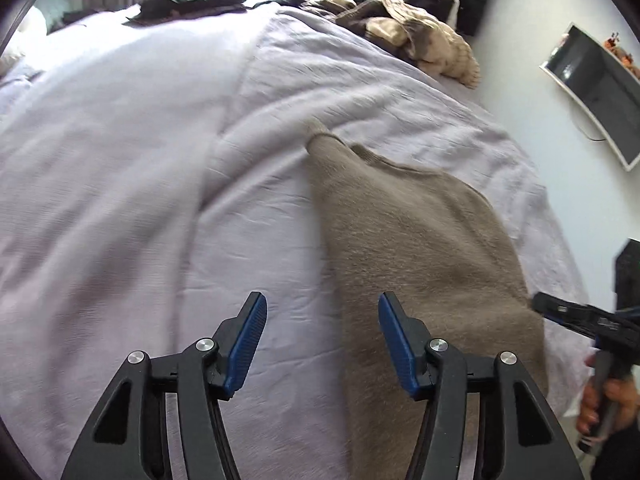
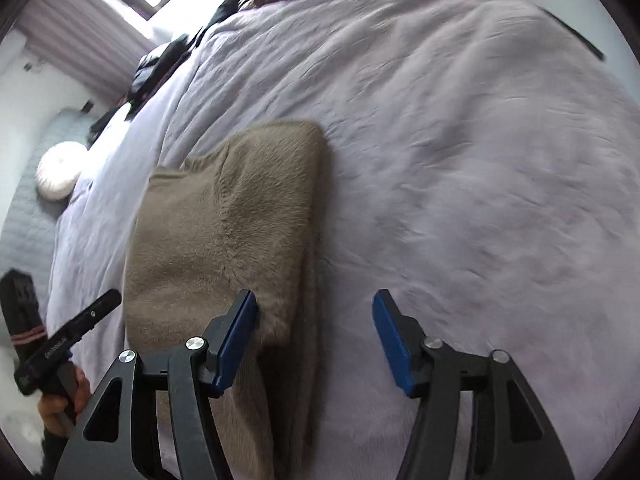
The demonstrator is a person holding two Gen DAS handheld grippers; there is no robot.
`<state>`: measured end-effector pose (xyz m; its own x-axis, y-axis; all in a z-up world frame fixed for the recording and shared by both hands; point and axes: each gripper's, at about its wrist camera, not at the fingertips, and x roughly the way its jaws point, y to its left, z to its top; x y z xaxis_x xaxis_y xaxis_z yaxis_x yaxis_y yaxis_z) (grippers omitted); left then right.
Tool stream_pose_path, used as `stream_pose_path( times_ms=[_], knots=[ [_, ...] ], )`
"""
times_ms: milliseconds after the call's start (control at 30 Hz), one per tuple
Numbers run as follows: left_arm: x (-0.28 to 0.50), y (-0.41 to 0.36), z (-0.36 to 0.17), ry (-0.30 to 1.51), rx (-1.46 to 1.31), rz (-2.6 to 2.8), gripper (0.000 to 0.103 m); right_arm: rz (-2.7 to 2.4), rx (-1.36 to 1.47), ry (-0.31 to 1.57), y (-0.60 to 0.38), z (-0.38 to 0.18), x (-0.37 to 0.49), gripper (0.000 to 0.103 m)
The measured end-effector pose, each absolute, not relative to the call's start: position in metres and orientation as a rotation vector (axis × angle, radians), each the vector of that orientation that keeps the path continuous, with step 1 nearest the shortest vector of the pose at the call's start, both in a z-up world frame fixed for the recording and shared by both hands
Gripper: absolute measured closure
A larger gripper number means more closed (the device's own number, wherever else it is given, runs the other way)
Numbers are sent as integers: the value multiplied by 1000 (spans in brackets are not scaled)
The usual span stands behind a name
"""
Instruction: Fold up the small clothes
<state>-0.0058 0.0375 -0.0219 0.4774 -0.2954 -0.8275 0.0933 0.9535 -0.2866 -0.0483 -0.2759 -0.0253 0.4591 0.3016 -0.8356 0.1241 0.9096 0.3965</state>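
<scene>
**Taupe knit down on bed, both tools empty**

Both grippers released. Left gripper (image 1: 322, 344): jaws apart, nothing between the pads, only bedding below; right pad (image 1: 394, 344) hanging over the garment's left edge, contact unclear. Right gripper (image 2: 314, 340): jaws apart, nothing clamped; left pad (image 2: 236, 340) at the garment's right edge, touching or just above, cannot tell.

Taupe sweater (image 1: 420, 248) lying flat on the lilac bedspread (image 1: 120, 160). In left wrist view: from 12 to 5 o'clock of the jaws, ribbed edge at the far end. In right wrist view: 10 to 12 o'clock, roughly rectangular, looks already folded at least once, with a second layer showing along the near right side.

Handling, judged: soft, fuzzy, light, no stiffness, so sags and drapes when lifted. Not fragile. Plush nap probably grips the ribbed pads well; real risk is pinching only the top layer, or catching bedspread underneath.

Where to take hold: two near corners, one per tool, pads biting through all layers at the edge.

Unfolded clothes pile (image 1: 420, 36) at 1 o'clock, well apart.
</scene>
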Motion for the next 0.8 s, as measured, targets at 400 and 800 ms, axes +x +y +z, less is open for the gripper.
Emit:
stream_pose_path(
  times_ms=[400,800],
  knots=[
    [-36,16,1,990,-67,-101,0,51,268,1082,-231,11,-69,0],
    [-51,11,3,1008,-88,-49,0,-21,185,1059,-219,24,-86,0]
  ],
)
